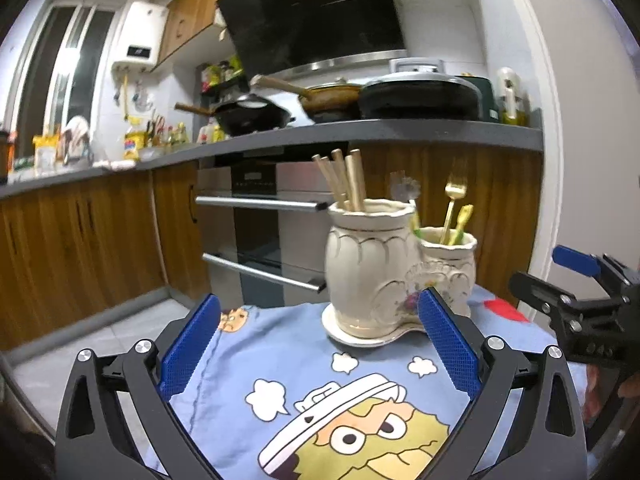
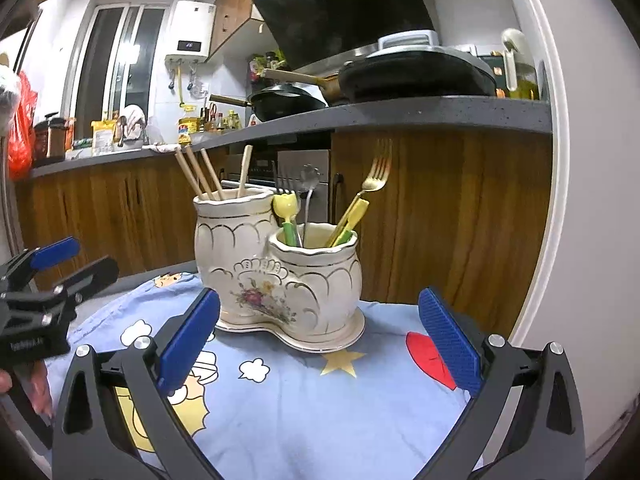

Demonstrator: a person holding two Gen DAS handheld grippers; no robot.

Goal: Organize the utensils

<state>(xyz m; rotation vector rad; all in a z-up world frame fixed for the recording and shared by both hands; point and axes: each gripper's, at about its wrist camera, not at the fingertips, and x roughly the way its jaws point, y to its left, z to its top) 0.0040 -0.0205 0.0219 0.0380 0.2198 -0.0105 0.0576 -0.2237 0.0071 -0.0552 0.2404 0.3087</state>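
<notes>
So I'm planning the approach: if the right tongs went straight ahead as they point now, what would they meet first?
Probably the shorter cup of the ceramic utensil holder, which sits between the open right tongs; depth is uncertain.

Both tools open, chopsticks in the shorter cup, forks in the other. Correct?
Not quite. The chopsticks stand in the taller cup, and the forks in the shorter cup; the right wrist view shows it. Left tool and right tool are both open.

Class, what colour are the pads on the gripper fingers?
Blue, on black arms: the right gripper pads show best in the right wrist view.
</notes>
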